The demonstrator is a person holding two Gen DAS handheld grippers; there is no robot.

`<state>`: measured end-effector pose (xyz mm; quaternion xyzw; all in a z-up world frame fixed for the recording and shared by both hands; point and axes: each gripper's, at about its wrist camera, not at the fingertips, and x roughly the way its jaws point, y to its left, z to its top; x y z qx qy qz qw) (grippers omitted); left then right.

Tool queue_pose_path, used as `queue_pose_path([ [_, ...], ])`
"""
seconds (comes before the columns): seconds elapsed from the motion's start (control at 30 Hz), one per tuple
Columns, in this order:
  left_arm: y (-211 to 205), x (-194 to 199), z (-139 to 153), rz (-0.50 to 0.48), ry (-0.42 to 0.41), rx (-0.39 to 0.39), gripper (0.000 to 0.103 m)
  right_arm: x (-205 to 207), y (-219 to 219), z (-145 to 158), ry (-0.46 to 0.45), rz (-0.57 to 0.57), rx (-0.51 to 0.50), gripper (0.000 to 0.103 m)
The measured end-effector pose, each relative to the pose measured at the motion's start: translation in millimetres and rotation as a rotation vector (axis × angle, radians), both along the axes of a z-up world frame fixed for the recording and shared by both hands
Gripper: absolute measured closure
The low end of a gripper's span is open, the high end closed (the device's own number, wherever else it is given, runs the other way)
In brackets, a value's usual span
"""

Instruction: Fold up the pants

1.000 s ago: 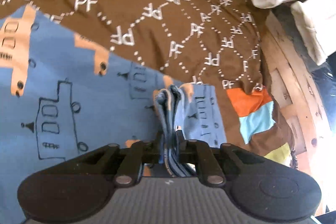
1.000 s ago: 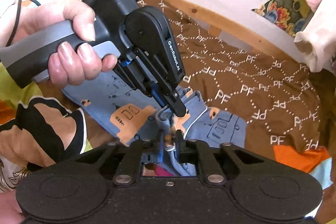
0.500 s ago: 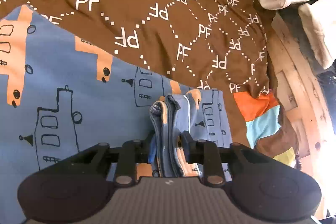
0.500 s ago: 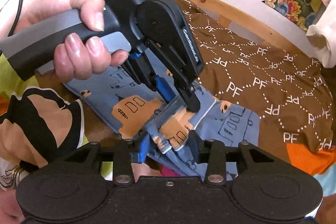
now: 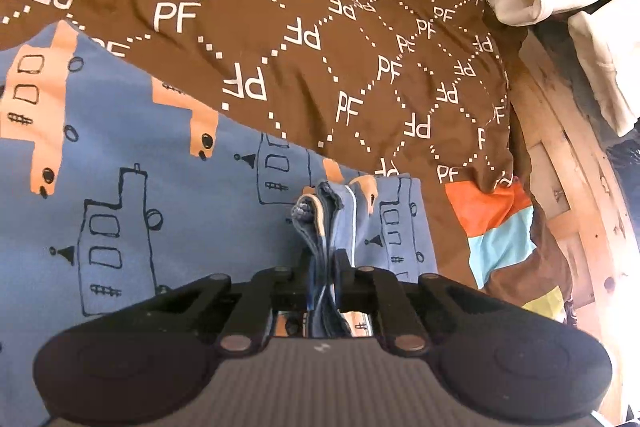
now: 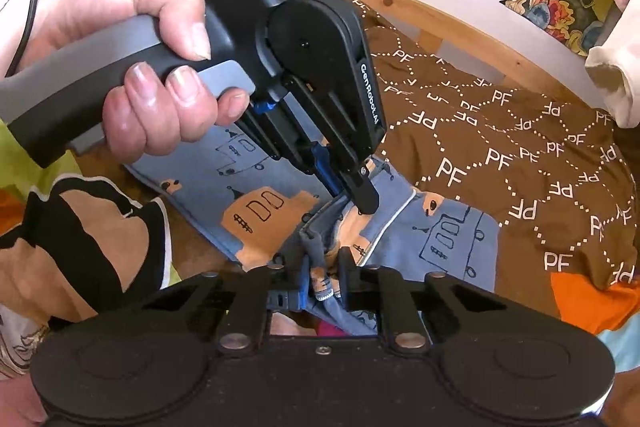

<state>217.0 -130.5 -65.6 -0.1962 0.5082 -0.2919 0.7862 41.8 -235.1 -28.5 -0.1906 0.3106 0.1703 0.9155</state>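
Half a second on, both grippers had narrowed again from their wider spread. My left gripper (image 5: 324, 267) was clamped on a bunched stack of the blue pants (image 5: 120, 195), its jaws nearly together. My right gripper (image 6: 323, 267) pinched the neighbouring edge with a small gap showing, fabric between the jaws. The pants lay on the brown bedspread (image 5: 320, 39), most of them spread to my left. I judged both edges wanted lifting level, kept taut.

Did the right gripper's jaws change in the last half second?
Yes. The right gripper has closed again on the pants; its fingers stood wider apart before.
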Motion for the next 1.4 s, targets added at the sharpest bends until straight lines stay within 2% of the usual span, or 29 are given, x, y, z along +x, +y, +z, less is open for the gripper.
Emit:
queue_pose_path([
  [0.4,34,-2,15,0.026,-0.028,0.027,0.093,2,25,16,-0.019,0.064,0.051,0.088],
  [1.1,102,-4,24,0.068,-0.050,0.142,0.094,19,88,15,0.020,0.204,0.125,0.089],
  [1.4,127,-7,13,0.107,-0.022,0.141,0.094,23,110,10,0.055,0.248,0.117,0.089],
])
